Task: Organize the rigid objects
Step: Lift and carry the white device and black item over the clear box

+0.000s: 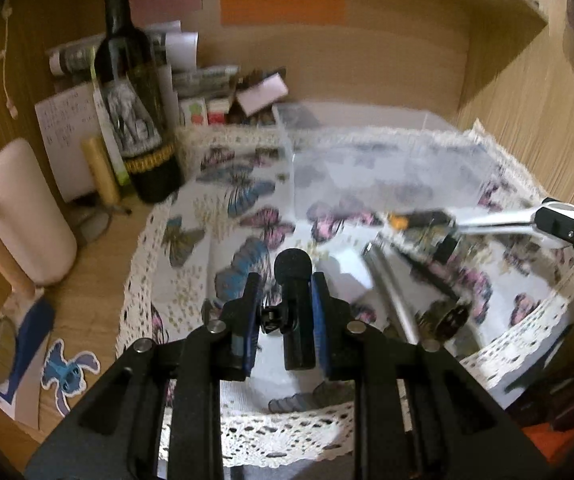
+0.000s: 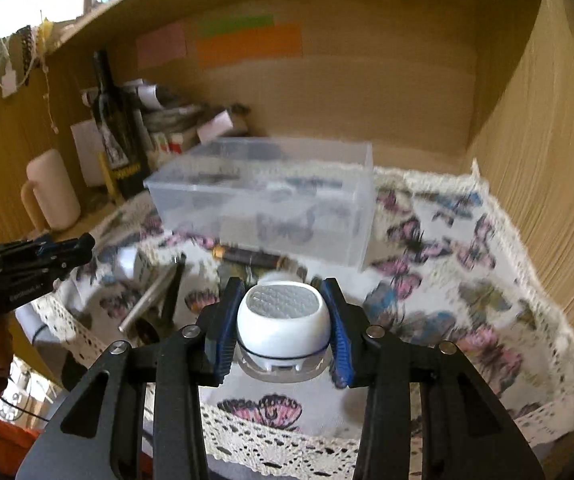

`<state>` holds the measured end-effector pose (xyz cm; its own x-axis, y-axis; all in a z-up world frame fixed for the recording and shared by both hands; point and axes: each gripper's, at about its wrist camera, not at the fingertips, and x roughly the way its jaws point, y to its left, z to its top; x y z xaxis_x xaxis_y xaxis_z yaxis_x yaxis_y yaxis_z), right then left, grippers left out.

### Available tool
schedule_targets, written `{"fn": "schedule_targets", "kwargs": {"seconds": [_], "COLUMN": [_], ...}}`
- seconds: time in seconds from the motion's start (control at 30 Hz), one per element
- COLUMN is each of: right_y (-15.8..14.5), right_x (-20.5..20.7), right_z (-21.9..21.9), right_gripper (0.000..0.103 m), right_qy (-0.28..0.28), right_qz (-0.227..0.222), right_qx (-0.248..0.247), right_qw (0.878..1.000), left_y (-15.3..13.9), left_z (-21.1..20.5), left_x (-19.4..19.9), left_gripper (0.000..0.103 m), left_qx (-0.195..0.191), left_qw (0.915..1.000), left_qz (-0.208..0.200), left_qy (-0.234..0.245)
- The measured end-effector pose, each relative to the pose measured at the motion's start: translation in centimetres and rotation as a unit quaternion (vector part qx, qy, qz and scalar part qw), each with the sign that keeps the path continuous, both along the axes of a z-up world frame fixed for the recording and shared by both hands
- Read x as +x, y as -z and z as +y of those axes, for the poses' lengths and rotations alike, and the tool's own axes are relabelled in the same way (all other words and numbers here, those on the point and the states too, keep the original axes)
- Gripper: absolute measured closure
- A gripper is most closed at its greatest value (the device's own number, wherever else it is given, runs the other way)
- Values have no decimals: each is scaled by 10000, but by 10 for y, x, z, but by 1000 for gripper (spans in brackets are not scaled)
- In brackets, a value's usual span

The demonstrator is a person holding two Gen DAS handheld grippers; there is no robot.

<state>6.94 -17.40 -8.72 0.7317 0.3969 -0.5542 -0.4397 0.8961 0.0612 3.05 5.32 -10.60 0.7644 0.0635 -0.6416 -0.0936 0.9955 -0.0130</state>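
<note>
My left gripper (image 1: 285, 280) is shut on a small black microphone (image 1: 293, 280) with a foam head, held above the butterfly cloth (image 1: 223, 216). My right gripper (image 2: 283, 292) is shut on a round white speaker (image 2: 283, 320) with a mesh top; it shows at the right edge of the left wrist view (image 1: 567, 228). A clear plastic box (image 2: 271, 196) stands open-topped on the cloth ahead. In front of it lie a dark battery with an orange end (image 2: 247, 257), a silver metal tube (image 2: 147, 298) and other small dark items (image 1: 447, 316).
A dark wine bottle (image 1: 135, 96), a cream mug (image 1: 23, 212), papers and small boxes (image 1: 215, 92) stand at the back left. Wooden shelf walls (image 2: 547, 160) close in the back and right. The left gripper appears at the left edge of the right wrist view (image 2: 47, 256).
</note>
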Motion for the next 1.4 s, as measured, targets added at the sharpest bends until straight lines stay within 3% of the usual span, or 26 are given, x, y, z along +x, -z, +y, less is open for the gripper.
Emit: {"fn": "schedule_targets", "kwargs": {"seconds": [0.57, 0.63, 0.67, 0.8, 0.9, 1.03, 1.13, 1.2, 1.23, 1.4], "right_y": [-64, -70, -73, -75, -52, -10, 3, 7, 8, 23], "right_x": [15, 18, 20, 33, 52, 67, 58, 48, 42, 23], "right_z": [2, 4, 5, 9, 13, 17, 13, 8, 7, 9], "right_gripper": [68, 77, 103, 102, 102, 99, 91, 61, 55, 52], "right_qy": [105, 82, 61, -91, -81, -76, -152, -163, -154, -323], "right_qz": [-880, -952, -961, -902, -492, 264, 459, 444, 411, 619], "right_qx": [387, 366, 339, 209, 82, -116, -198, -246, -276, -408], "right_qw": [9953, 9948, 9948, 9957, 9987, 9996, 9986, 9986, 9987, 9967], "left_y": [-59, -64, -66, -69, -65, -57, -55, -55, -55, -54], "left_z": [-3, -3, -3, -2, -1, -3, -2, -1, -1, -5], "left_x": [18, 23, 25, 37, 44, 50, 50, 49, 49, 45], "left_gripper": [80, 80, 80, 80, 80, 80, 80, 80, 80, 80], "left_qx": [-98, -106, -110, -109, -186, -179, -174, -219, -232, -195], "left_qw": [9954, 9947, 9944, 9936, 9940, 9955, 9959, 9958, 9957, 9956], "left_qz": [-940, -1008, -1029, -1097, -1045, -886, -845, -847, -851, -873], "left_qy": [175, 200, 213, 240, 261, 296, 279, 275, 275, 288]}}
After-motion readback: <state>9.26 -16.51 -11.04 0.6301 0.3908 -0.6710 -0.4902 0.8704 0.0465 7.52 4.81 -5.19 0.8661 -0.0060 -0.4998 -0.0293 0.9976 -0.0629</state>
